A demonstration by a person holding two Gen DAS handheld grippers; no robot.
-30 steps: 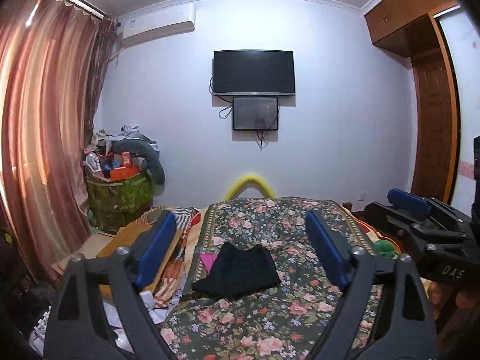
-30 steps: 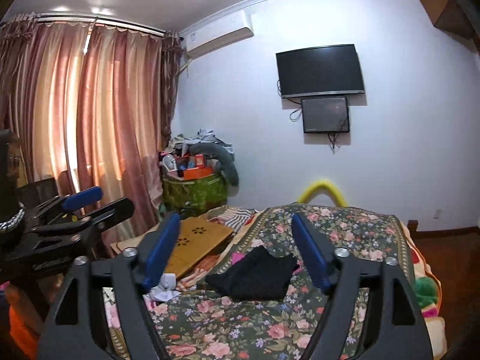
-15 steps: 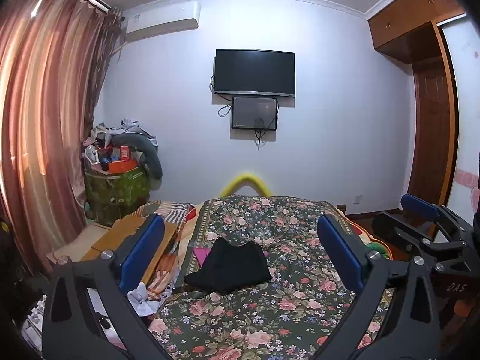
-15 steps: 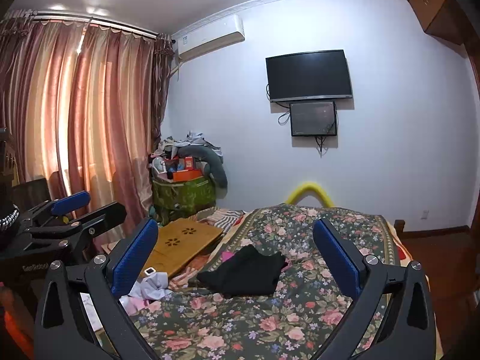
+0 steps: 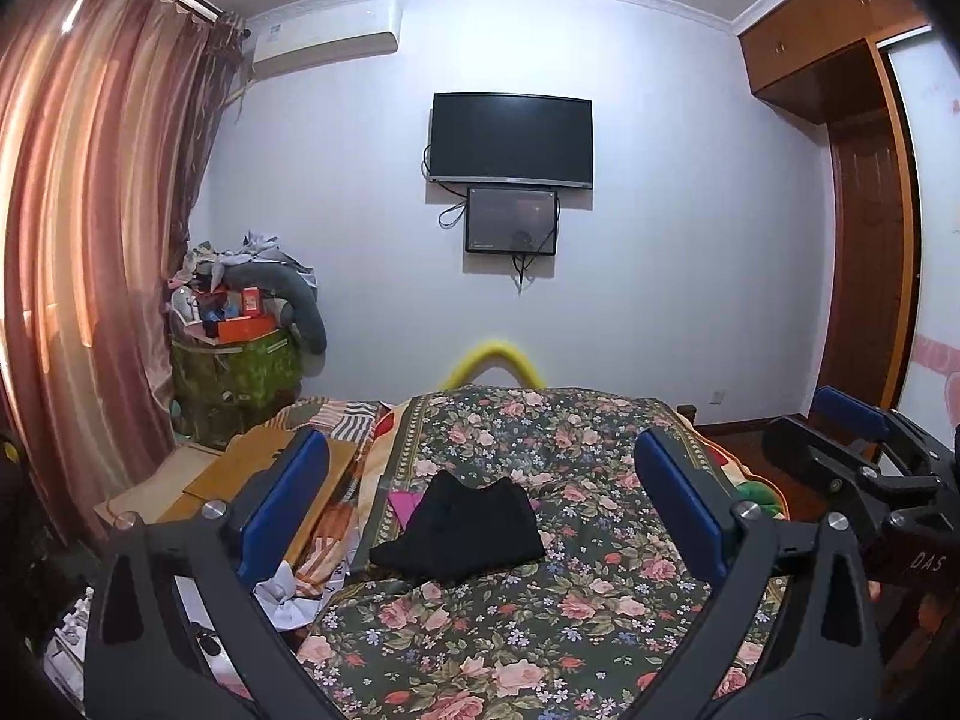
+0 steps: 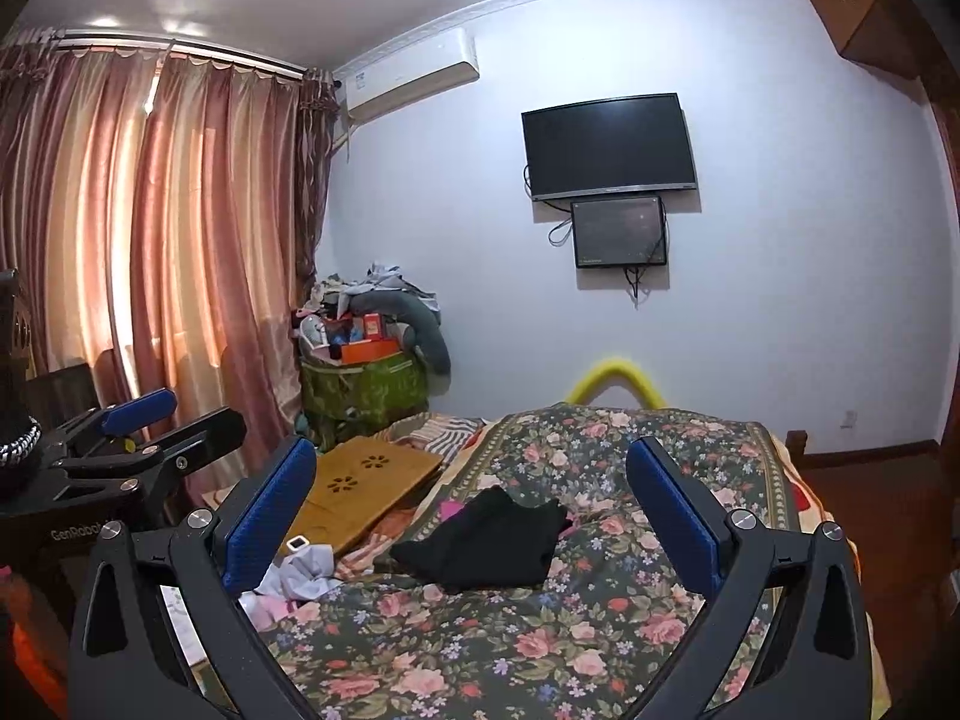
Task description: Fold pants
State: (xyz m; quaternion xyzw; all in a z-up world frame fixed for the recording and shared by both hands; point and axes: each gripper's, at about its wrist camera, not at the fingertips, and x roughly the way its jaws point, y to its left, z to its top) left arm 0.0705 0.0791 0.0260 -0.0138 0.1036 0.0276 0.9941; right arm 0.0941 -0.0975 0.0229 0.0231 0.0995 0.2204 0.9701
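Observation:
The black pants (image 5: 465,531) lie folded in a compact bundle on the floral bed cover (image 5: 540,630), near its left side; they also show in the right wrist view (image 6: 486,543). My left gripper (image 5: 480,507) is open and empty, held above and back from the pants. My right gripper (image 6: 474,507) is open and empty too, likewise back from them. The right gripper shows at the right edge of the left wrist view (image 5: 864,450), and the left gripper at the left edge of the right wrist view (image 6: 138,438).
A wooden lap tray (image 6: 366,486) and crumpled white cloth (image 6: 300,576) lie left of the bed. A green box piled with clutter (image 5: 240,372) stands by the curtain (image 5: 90,240). A television (image 5: 512,141) hangs on the far wall. A wooden door (image 5: 870,276) is at the right.
Both grippers have opened wider and pulled back and up from the bed. The folded pants have stayed in place.

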